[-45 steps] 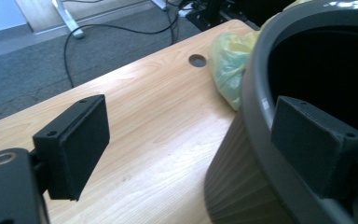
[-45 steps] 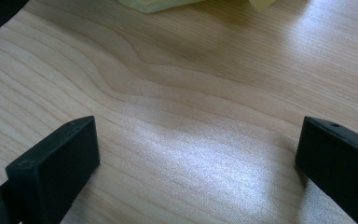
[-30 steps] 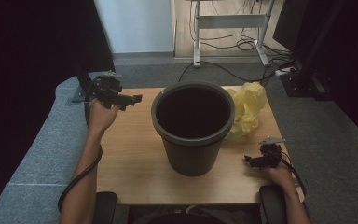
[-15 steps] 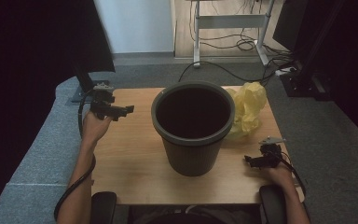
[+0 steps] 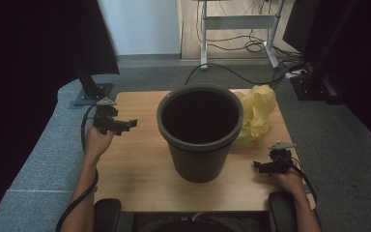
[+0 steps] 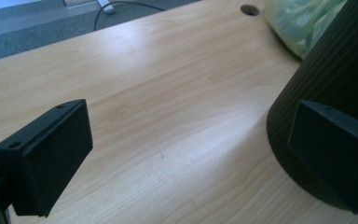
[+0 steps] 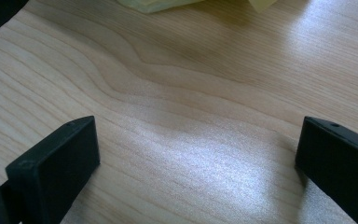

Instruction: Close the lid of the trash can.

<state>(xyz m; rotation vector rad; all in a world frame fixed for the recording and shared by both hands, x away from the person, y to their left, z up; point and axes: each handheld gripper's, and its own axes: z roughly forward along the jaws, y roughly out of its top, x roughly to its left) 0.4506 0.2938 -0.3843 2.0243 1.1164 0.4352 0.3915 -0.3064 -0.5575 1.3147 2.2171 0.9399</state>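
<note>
Moved since a second ago: left gripper has come down and a bit toward the person along the table's left edge — right gripper hasn't budged, bin and bag haven't either.
Left gripper: held above the left side of the wooden table, jaws pointing at the bin, spread wide with nothing between them. In the left gripper view one jaw overlaps the bin's ribbed wall, but it's not touching.
Right gripper: low over the table near the front right corner, jaws wide apart too — just bare wood grain between them.
Bin: big dark plastic bin, upright, middle of the table, looks empty from above.
Bag: crumpled yellow plastic bag lying just behind the bin on its right, pressed against the rim side.
Gap: both grippers are well apart from the bin, one each side.
</note>
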